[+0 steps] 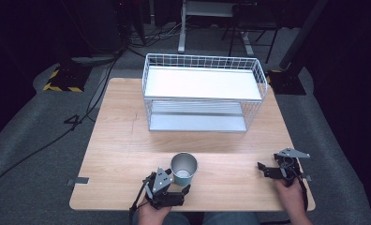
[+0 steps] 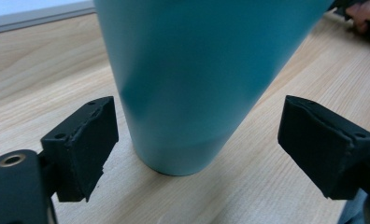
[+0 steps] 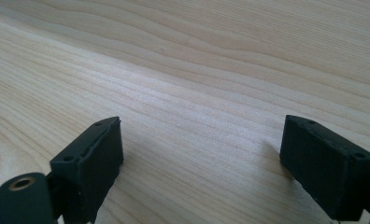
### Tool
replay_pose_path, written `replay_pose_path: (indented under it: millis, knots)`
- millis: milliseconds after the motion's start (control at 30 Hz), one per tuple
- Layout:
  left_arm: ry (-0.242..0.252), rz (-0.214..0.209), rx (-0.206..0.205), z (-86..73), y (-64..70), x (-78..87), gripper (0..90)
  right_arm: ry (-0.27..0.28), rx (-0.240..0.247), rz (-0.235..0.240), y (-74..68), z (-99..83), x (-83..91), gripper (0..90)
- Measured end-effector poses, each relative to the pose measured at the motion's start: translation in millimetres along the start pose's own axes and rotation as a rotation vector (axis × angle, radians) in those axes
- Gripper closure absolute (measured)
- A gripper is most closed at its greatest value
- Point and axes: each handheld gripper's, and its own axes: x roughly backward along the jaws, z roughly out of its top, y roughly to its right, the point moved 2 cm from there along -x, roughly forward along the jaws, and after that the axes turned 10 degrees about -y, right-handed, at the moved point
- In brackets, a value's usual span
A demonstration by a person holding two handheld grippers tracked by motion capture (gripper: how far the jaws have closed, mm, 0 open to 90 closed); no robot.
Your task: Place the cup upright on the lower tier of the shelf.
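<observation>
Teal cup upright near table front edge, between the spread jaws of the left gripper, untouched. Right gripper also apart, over bare wood. Cup looks light, rigid, smooth, tapered: probably slippery, so grip mid-wall.

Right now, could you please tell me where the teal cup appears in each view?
High view: the teal cup stands upright near the table's front edge, just ahead of the left tool.
Left gripper view: it looms centre, between the open jaws without touching them.
Right gripper view: not in it.
Shared landmark: the wooden table.
</observation>
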Motion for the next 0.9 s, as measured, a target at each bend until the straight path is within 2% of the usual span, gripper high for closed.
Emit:
replay_pose_path:
  millis: [100,133,167,333,467,667,767,900]
  knots:
    - [-0.029,0.014,-0.001,2.0,-1.4,-5.0,14.2,0.0,0.0,0.0,0.0,0.0,0.0,13.8]
    - [-0.054,0.014,0.013,2.8,-1.9,-7.1,14.4,0.0,0.0,-0.001,-0.1,0.0,0.0,13.8]
    - [-0.058,0.014,0.021,3.3,-2.0,-8.1,14.5,0.0,0.0,-0.001,-0.1,0.0,0.0,13.8]
    - [-0.104,0.022,0.02,6.4,-1.5,-12.4,15.1,0.002,-0.004,-0.003,-0.4,-0.1,0.0,13.8]
    - [-0.1,0.04,-0.006,9.4,-1.4,-14.4,15.5,0.004,-0.004,-0.005,-0.5,-0.2,-0.1,13.8]
    - [-0.099,0.04,-0.011,12.9,-2.4,-18.1,17.7,0.004,-0.006,-0.007,-0.8,-0.3,0.0,13.9]
    - [-0.1,0.042,-0.015,13.4,-2.3,-18.9,23.0,0.004,-0.007,-0.01,-1.0,-0.4,0.1,13.9]
    - [-0.103,0.048,-0.02,13.2,-1.5,-18.7,23.7,0.003,-0.007,-0.009,-1.0,-0.4,0.2,14.0]
